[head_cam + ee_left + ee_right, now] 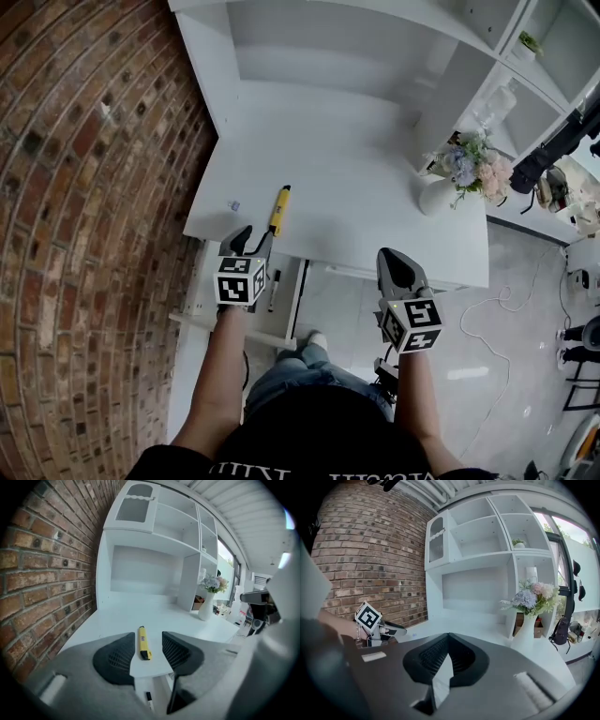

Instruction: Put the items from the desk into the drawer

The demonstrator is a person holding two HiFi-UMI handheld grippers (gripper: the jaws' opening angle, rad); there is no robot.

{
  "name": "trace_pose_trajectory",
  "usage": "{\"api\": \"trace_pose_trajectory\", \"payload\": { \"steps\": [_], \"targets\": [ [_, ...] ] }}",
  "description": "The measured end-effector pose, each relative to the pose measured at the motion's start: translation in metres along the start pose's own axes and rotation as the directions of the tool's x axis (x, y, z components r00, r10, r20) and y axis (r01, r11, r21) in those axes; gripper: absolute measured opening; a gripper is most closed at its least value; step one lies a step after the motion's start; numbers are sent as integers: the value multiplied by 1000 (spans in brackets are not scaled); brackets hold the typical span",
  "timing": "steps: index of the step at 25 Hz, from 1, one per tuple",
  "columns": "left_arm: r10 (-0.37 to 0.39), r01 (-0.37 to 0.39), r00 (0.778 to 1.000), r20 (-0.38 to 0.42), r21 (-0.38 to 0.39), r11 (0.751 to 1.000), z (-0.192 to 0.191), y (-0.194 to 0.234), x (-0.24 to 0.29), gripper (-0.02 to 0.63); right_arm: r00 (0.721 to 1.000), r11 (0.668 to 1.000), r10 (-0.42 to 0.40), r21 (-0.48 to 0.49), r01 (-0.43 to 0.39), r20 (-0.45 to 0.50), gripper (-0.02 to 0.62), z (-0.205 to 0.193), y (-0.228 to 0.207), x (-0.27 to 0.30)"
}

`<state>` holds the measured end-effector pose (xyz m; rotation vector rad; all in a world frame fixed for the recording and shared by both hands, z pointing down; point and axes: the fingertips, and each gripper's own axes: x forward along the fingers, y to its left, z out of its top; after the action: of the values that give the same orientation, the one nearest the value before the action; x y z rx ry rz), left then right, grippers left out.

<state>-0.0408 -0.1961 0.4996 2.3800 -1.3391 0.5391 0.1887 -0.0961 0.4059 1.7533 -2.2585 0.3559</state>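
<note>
A yellow utility knife (279, 208) lies on the white desk (356, 187) near its front left edge. My left gripper (253, 240) hovers just before that edge, open and empty. In the left gripper view the knife (142, 642) shows ahead between the spread fingers (115, 658), clear of both. Under the desk edge a white drawer (292, 305) stands open with a black marker (274, 291) inside; the marker (149, 697) also shows below the jaws. My right gripper (398, 264) hangs in front of the desk's right half, shut (447, 639) with nothing in it.
A small pale object (234, 205) sits on the desk left of the knife. A white vase of flowers (445, 192) stands at the desk's right. White shelving (375, 37) rises behind, and a brick wall (84, 187) runs along the left.
</note>
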Motion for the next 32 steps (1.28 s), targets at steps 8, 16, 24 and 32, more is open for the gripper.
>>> {"api": "trace_pose_trajectory", "payload": {
  "steps": [8, 16, 24, 32],
  "targets": [
    [-27, 33, 996, -85, 76, 997, 6, -8, 55, 175, 999, 1000, -11, 6, 11, -37, 6, -13, -7, -4],
    [-12, 40, 963, -271, 99, 994, -23, -2, 116, 175, 993, 997, -65, 24, 67, -94, 6, -34, -30, -14],
    [38, -2, 904, -426, 83, 997, -53, 14, 151, 175, 982, 993, -106, 36, 114, -159, 6, -57, -44, -24],
    [19, -2, 902, -432, 40, 999, -56, 17, 151, 130, 980, 991, -120, 45, 128, -157, 6, -57, -45, -22]
  ]
}}
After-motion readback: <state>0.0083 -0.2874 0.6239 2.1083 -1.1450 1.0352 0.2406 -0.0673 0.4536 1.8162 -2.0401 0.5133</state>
